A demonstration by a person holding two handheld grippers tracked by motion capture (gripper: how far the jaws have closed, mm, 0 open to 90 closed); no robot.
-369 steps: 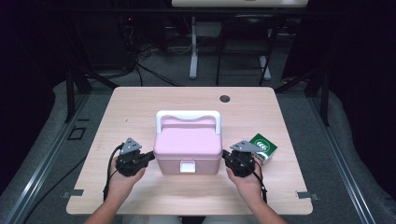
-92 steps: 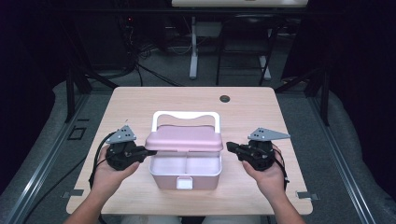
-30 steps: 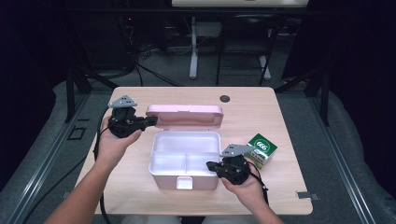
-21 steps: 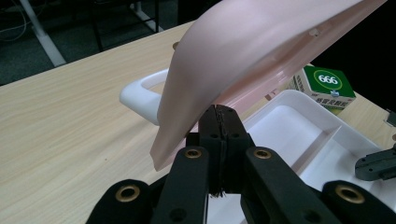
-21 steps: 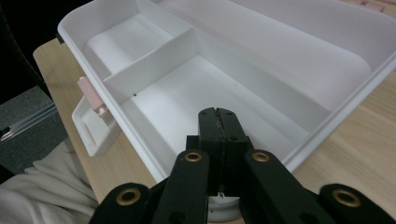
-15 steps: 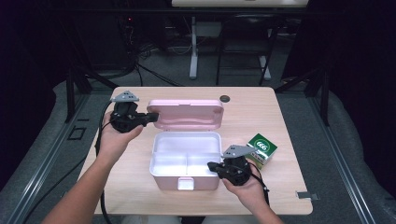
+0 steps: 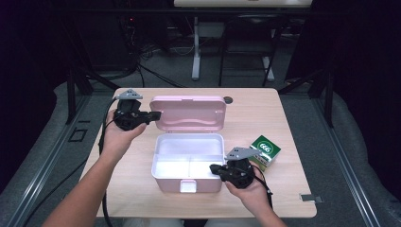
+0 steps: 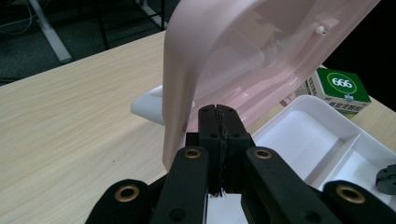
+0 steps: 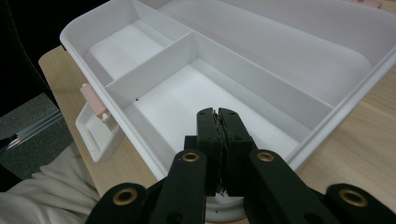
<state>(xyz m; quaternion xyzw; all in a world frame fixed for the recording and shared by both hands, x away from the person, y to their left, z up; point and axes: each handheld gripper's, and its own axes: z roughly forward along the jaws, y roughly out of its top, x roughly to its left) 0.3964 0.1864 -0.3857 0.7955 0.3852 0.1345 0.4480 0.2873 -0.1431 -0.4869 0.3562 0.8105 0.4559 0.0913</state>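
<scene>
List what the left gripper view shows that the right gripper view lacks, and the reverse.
Left gripper view: the raised pink lid and, beyond it, the green box marked 666. Right gripper view: the tray's pink latch and a white sleeve. Shared: the white divided tray and the wooden table. The left hand-held gripper and the right hand-held gripper each look closed.

High view overhead, facing forward-down on desk [image 7: 265,118]; claw views close, low — all share white tray [image 7: 188,144] [image 8: 322,126] [image 9: 261,60].
</scene>
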